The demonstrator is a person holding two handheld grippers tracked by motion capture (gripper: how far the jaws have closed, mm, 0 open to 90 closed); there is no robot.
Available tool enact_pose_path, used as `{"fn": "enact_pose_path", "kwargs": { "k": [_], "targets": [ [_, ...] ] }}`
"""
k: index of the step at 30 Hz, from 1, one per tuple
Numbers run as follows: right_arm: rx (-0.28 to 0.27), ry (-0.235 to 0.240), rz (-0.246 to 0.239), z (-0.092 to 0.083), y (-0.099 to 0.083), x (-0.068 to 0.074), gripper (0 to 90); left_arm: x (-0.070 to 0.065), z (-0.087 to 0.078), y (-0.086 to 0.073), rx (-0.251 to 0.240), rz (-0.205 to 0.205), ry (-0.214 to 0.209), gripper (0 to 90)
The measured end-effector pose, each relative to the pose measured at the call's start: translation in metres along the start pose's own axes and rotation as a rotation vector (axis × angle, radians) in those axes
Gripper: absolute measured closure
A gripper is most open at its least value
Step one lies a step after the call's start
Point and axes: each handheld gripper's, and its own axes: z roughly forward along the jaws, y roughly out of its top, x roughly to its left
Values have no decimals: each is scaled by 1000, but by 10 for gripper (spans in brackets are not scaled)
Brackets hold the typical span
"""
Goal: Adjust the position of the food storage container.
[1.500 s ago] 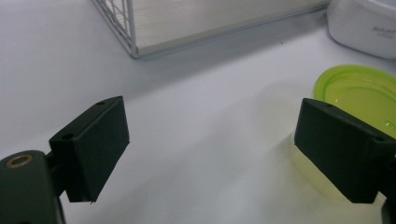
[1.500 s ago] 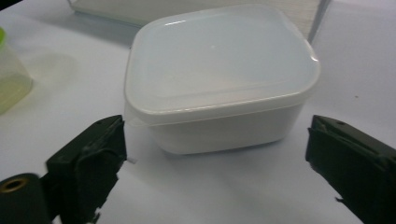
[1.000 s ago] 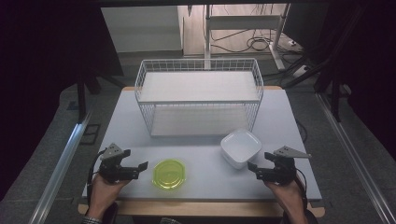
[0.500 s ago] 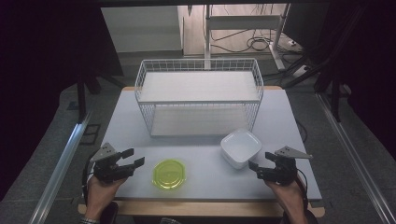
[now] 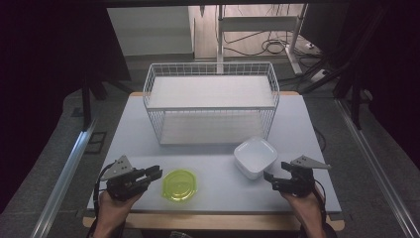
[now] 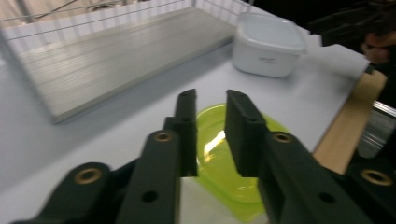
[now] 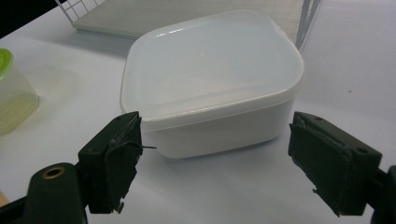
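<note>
Left gripper point(image 5: 148, 174) fingers point(image 6: 243, 122) nearly closed, narrow gap, nothing between; aimed at green container point(image 5: 180, 185) just beyond tips. Over last second left hand point(image 5: 115, 207) drifted out left, then back toward container, fingers narrowing. Right gripper point(image 5: 271, 179) unmoved; fingers point(image 7: 113, 158) spread wide, released, flanking white lidded box point(image 5: 255, 156) without touching. Both containers on tabletop point(image 5: 213, 186), near front edge, before wire basket point(image 5: 212, 101). Judgement: approach phase; no grasp yet; left gap likely too narrow to take container.

A wire basket point(image 5: 210, 101) blocks the counter point(image 5: 307, 129) at 12 o'clock; bare lanes run at 9 and 3 o'clock.
</note>
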Motion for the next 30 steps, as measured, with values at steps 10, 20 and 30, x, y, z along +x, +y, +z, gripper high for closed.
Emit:
{"fn": "enact_pose_path", "kwargs": {
  "k": [10,20,30],
  "targets": [
    [5,-9,-16,-1,0,0,175,-39,23,-1,85,98,-122,898],
    [1,-16,-28,-2,0,0,175,-63,55,-11,175,132,-168,898],
    [3,-17,-30,-2,-1,0,175,-66,75,-20,241,101,-129,898]
  ]
}}
